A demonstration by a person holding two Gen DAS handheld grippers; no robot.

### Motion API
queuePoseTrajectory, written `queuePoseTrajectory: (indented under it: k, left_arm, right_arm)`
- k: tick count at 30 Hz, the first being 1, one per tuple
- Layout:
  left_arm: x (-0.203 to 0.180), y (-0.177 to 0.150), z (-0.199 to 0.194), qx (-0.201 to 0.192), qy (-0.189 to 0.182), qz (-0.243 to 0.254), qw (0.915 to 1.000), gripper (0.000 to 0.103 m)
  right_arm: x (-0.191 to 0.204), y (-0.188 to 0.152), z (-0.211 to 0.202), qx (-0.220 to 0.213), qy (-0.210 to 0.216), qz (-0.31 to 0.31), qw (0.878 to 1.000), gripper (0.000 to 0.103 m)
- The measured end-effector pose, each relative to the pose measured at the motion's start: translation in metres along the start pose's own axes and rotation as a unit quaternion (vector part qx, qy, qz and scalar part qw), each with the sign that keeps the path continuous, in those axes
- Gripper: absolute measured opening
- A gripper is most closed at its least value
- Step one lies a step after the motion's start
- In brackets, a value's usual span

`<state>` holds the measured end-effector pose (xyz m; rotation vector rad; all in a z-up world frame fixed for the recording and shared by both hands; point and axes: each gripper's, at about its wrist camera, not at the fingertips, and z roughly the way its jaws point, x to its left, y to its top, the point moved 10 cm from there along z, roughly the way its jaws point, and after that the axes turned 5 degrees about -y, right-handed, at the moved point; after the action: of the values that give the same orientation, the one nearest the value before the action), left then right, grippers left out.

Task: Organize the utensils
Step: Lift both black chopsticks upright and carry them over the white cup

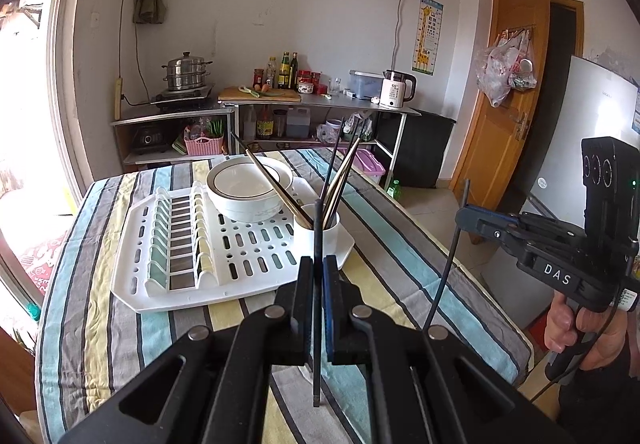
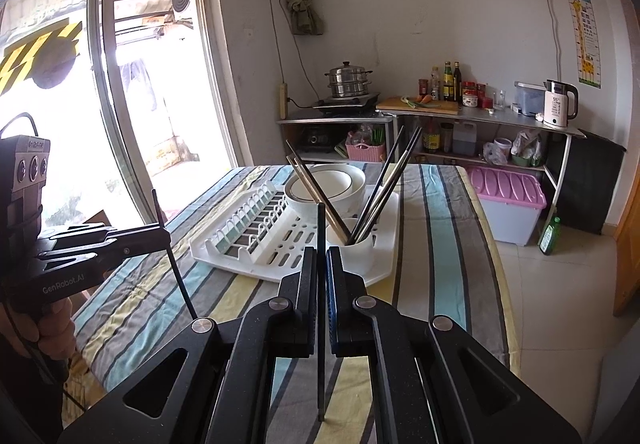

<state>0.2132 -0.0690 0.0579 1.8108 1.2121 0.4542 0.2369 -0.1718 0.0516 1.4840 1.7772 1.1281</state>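
Note:
My left gripper (image 1: 318, 264) is shut on a dark chopstick (image 1: 317, 228), held upright above the striped table, just in front of the white utensil cup (image 1: 316, 238). My right gripper (image 2: 321, 256) is shut on another dark chopstick (image 2: 321, 228), also upright. Each gripper shows in the other's view: the right gripper (image 1: 466, 214) with its chopstick (image 1: 448, 264), the left gripper (image 2: 164, 234) with its chopstick (image 2: 172, 256). The cup (image 2: 356, 244) stands at the corner of the white dish rack (image 1: 192, 284) and holds several chopsticks (image 1: 340, 180). A white bowl (image 1: 250, 188) sits on the rack behind it.
The table has a striped cloth (image 1: 400, 268) and drops off at the right edge. A pink-lidded storage box (image 2: 506, 200) and a green bottle (image 2: 550, 232) stand on the floor. Kitchen shelves (image 1: 320, 104) line the far wall. A window (image 2: 120, 84) is on the left.

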Motion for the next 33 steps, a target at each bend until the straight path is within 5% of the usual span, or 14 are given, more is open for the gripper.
queuePoseTrajectory:
  k: [12, 33]
  left_arm:
    - [0.001, 0.026, 0.005, -0.007, -0.004, -0.005, 1.0000, 0.005]
    - [0.019, 0.136, 0.042, -0.046, -0.014, -0.031, 0.9984, 0.005]
  right_arm:
    - [-0.006, 0.020, -0.001, -0.015, -0.006, 0.002, 1.000, 0.004]
    - [-0.029, 0.114, 0.035, -0.069, -0.006, 0.028, 0.997, 0.004]
